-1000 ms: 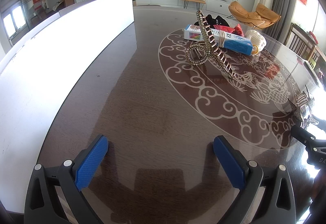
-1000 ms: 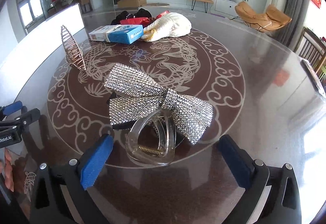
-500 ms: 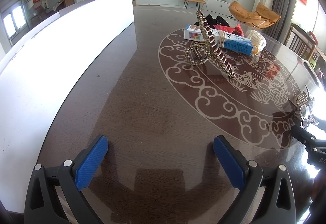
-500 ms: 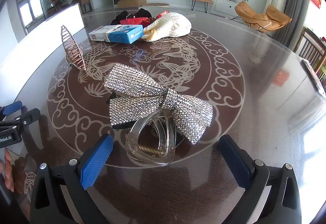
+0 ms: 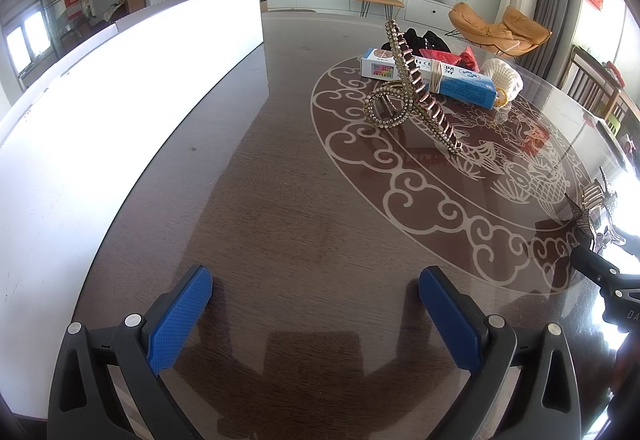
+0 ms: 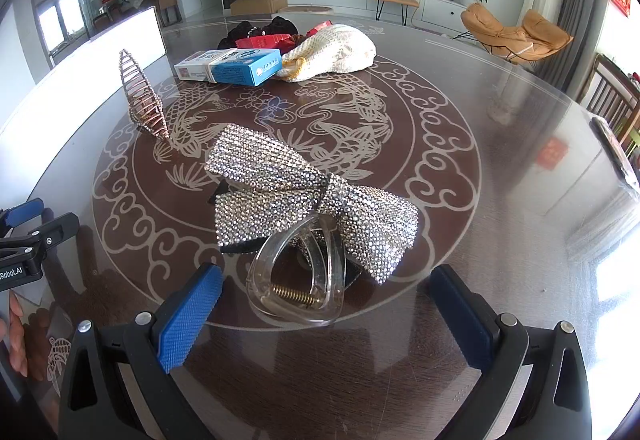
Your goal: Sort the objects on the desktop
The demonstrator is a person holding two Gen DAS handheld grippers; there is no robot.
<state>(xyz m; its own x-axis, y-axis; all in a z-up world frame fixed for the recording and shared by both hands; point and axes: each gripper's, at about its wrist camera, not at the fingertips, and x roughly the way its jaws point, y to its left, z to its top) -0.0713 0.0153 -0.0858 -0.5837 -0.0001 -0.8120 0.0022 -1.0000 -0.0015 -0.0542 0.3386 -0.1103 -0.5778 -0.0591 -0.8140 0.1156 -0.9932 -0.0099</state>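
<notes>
Rhinestone bow hair claw (image 6: 304, 208): the silver sparkly bow on a clear plastic claw clip is sitting on the dark round desk (image 6: 500, 200), right on the pale carved ring, just ahead of the right gripper (image 6: 326, 310).
Long axis: the bow is running left-far to right-near across the view, so crosswise to the fingers; the clear spring end is pointing back at the camera.
Right gripper: jaws are gaping wide, nothing in them, and the clear loop is lying between the blue pads (image 6: 188, 320) but not touching either, as far as I can tell.
Left gripper (image 5: 316, 314): also spread wide and holding nothing, hovering over bare desk well away from everything.
Nearer hand: definitely the right one, I'd say.
Gold spiral-toothed hair claw (image 5: 408, 88): standing tilted further out on the desk, well ahead of the left gripper and off to its right.
Back pile: blue-and-white cardboard box (image 6: 230, 66), cream knitted pouch (image 6: 332, 50), red and black stuff behind them, all well apart from the bow.
Next move, my guess: right gripper is going to need to close on the clear loop, not the floppy bow.
</notes>
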